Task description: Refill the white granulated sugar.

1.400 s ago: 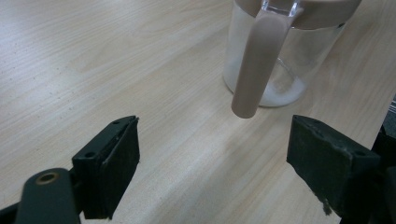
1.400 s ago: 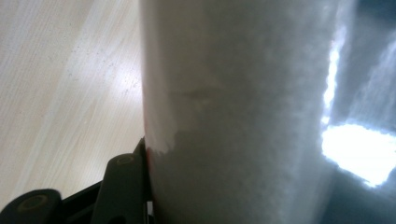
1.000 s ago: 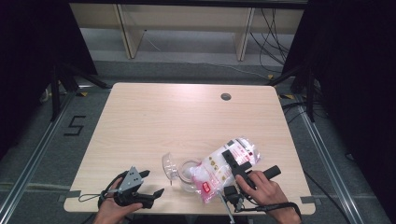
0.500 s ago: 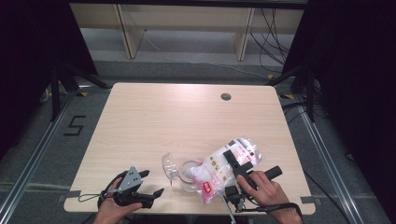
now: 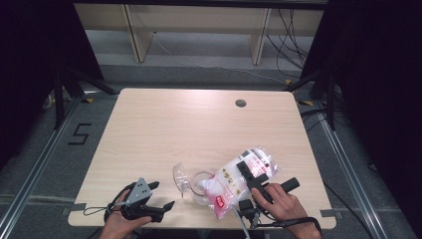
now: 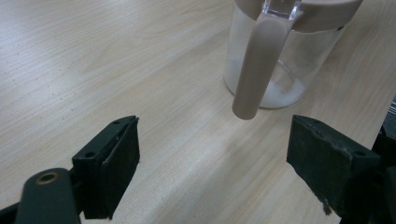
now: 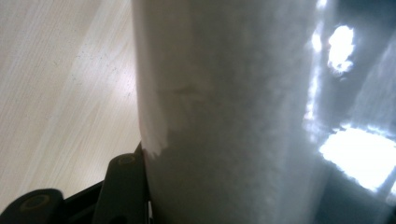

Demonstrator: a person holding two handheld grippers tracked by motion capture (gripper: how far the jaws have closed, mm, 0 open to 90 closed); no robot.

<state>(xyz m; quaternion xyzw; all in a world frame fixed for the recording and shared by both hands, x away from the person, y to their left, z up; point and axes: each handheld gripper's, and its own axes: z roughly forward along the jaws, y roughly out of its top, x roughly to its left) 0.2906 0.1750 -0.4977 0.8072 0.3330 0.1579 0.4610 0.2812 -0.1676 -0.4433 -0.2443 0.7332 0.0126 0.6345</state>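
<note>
The counter (image 5: 199, 124) is a pale wood-grain top, and my work sits along its near edge. The biggest thing on it is the clear plastic bag of white powder (image 5: 239, 181), printed with red labels, lying tilted with its lower end toward me and its upper end pointing away to the right. Its near-left end rests against the mouth of the clear glass jar (image 5: 196, 184). My right hand (image 5: 281, 204) comes in from the bottom edge with the wrist low and the fingers wrapped round the handle, pointing my right tool (image 5: 251, 172) up and away over the bag. Its jaws stand about half open and clamp the bag across its middle; in the right gripper view the white bag presses against the one jaw I can see.

The jar stands just left of the bag, with a beige rim and a beige clasp arm (image 6: 254, 60) hanging down its side, and some white powder in the bottom. Its clear lid (image 5: 181, 175) is tipped open toward the left.

My left hand (image 5: 122, 219) rests at the near left corner, well apart from the jar. My left tool (image 5: 161, 196) points right toward it, jaws spread wide with bare counter between them.
</note>
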